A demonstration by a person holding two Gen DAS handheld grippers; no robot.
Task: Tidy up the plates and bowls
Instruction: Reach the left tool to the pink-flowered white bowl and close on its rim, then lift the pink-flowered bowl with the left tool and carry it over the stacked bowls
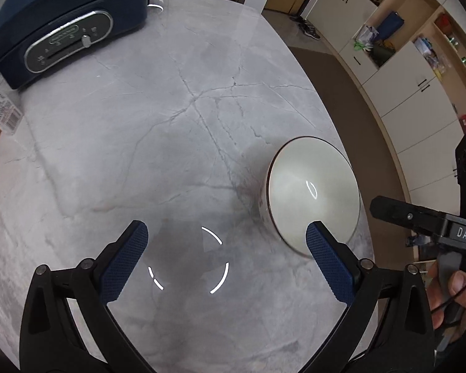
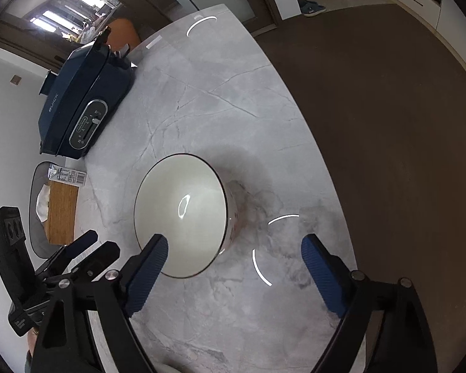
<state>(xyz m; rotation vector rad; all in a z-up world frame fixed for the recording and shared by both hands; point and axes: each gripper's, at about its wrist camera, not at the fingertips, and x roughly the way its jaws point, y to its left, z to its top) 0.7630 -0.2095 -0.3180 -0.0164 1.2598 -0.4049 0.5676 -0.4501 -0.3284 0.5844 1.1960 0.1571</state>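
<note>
Both tongs released, empty: left gripper (image 1: pixel 226 251) and right gripper (image 2: pixel 234 267) flank bowl (image 2: pixel 180 214); best straddle rim squarely before clenching

Glossy ceramic bowl (image 2: pixel 180 214), polished marble table (image 2: pixel 233 108)

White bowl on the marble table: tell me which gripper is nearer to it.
Hard to separate. The bowl sits between them: left gripper on its left side, right gripper on its right, both open.

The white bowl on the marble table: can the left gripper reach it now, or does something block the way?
Probably yes. The left gripper is open and empty, the white bowl sits just beside one fingertip, and only bare marble table lies between. The right gripper is close too, so they may crowd.
</note>
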